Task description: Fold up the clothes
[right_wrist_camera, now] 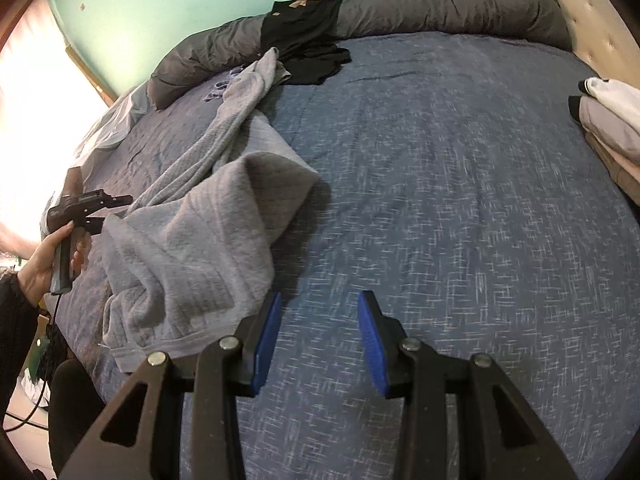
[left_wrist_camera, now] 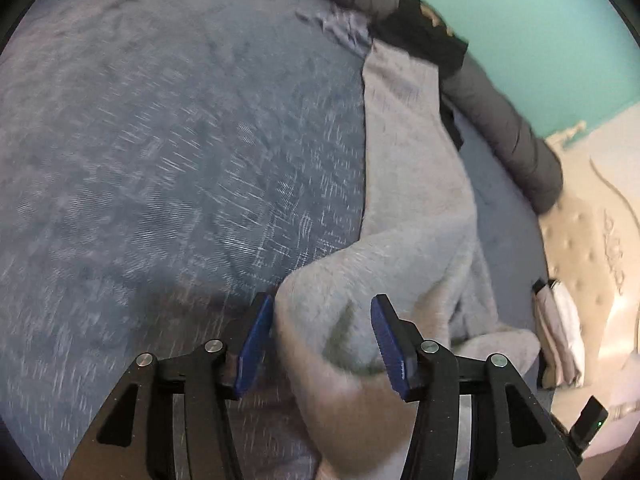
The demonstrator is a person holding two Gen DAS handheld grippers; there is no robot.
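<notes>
The left gripper (left_wrist_camera: 322, 334), a black two-finger tool with blue ribbed pads, is seen with its jaws spread wide. A raised fold of the grey knitted garment (left_wrist_camera: 404, 216) is bunched between the pads; the cloth lies against the left pad, while a narrow gap is left at the right pad, so nothing is clamped. From the right wrist view, the same gripper (right_wrist_camera: 114, 210) is seen at the garment's left edge, held by the person's left hand (right_wrist_camera: 44, 260), though its fingertips are hidden by cloth there.

The right gripper (right_wrist_camera: 318, 330), of the same black and blue build, is likewise held wide open. Nothing is held in it; only the blue woven bedspread (right_wrist_camera: 460, 208) is seen between its pads, and the garment's hemmed corner lies just beside its left finger.

The grey garment (right_wrist_camera: 192, 240) is spread in a rumpled heap on the left part of the bedspread, with one long sleeve-like strip stretched away toward a black garment (right_wrist_camera: 308, 40). That black garment is draped over a rolled dark grey quilt (right_wrist_camera: 440, 8) along the bedspread's far edge.

To the right of the grey garment, a wide stretch of bedspread is seen uncovered. At the bedspread's right edge, a stack of folded pale clothes (right_wrist_camera: 608, 120) is placed.
</notes>
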